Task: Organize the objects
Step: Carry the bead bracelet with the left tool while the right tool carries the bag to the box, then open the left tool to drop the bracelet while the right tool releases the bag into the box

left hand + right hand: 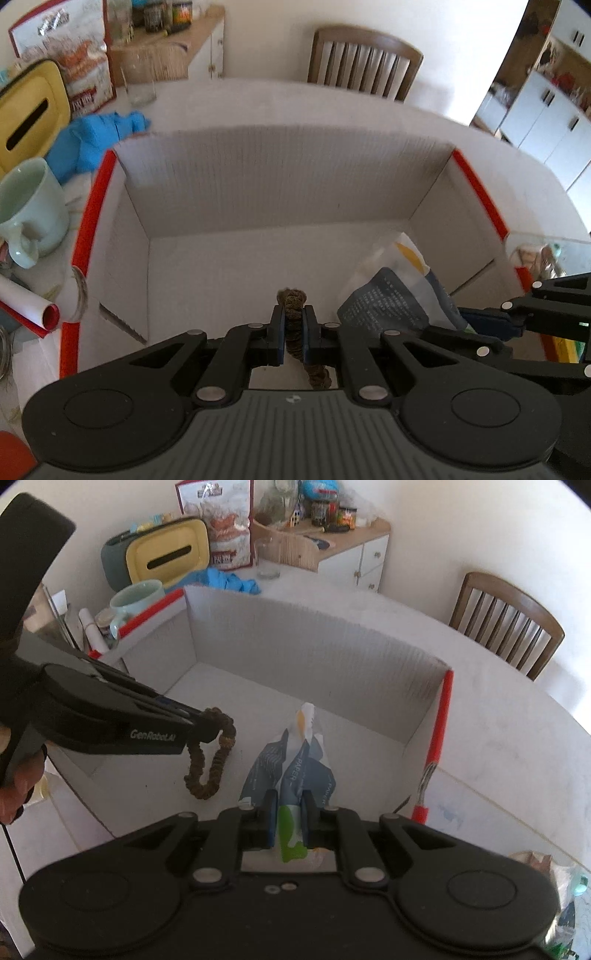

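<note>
jaws, left gripper (293,326): clamped on a brown fabric hair tie (212,755), which hangs in a loop below the pads, over the left half of the open white box (280,177).
jaws, right gripper (288,814): clamped on a crumpled paper packet (295,760), blue-grey and white with a green patch; its far end points down into the right half of the same box.
step in hand: judged as the drop-off, both items carried over the box and not yet let go.
next move calls for: lowering each item near the box floor, then parting the jaws, keeping the two grippers clear of each other.
pose: both grippers tilted steeply down, side by side, left one seen crossing the right wrist view.
box location: on the worktop (369,107), a mug (31,206) beside its left wall.
</note>
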`<state>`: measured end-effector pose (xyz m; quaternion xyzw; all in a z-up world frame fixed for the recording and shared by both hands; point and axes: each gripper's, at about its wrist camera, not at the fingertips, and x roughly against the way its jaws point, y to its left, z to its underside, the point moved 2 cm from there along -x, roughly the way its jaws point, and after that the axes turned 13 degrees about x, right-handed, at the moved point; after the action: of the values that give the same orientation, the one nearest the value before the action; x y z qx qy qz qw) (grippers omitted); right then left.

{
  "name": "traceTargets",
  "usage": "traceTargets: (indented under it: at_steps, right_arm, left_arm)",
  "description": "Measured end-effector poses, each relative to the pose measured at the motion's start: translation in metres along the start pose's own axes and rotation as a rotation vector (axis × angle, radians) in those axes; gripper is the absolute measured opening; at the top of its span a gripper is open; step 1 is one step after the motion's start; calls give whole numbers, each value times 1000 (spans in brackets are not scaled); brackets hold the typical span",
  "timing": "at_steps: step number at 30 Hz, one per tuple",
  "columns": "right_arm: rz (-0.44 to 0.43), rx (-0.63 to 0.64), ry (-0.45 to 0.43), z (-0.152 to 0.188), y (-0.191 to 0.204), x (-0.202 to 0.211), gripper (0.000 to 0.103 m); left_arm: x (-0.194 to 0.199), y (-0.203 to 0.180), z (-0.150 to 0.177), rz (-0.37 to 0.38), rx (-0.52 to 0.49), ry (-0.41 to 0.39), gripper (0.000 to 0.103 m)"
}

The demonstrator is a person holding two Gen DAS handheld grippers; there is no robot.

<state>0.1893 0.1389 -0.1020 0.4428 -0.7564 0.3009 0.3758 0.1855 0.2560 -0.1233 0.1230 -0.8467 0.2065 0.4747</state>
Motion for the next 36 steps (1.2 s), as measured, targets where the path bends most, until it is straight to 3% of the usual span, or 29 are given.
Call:
traceTargets:
  at_steps: [12,22,30,36]
  right_arm:
    - [1,-8,59,0,4,-12,15]
    - [8,-40,17,3,-1,2,25]
    - [-1,-89,-60,7,-8,29,41]
    - [1,-85,-113,11,-7,52,51]
  left_arm:
    - [-12,4,4,-30,-3,86,9]
    - [-3,8,9,-32,39,104,13]
    - [16,9,15,-40,31,67,14]
    - [36,5,16,-2,29,18,14]
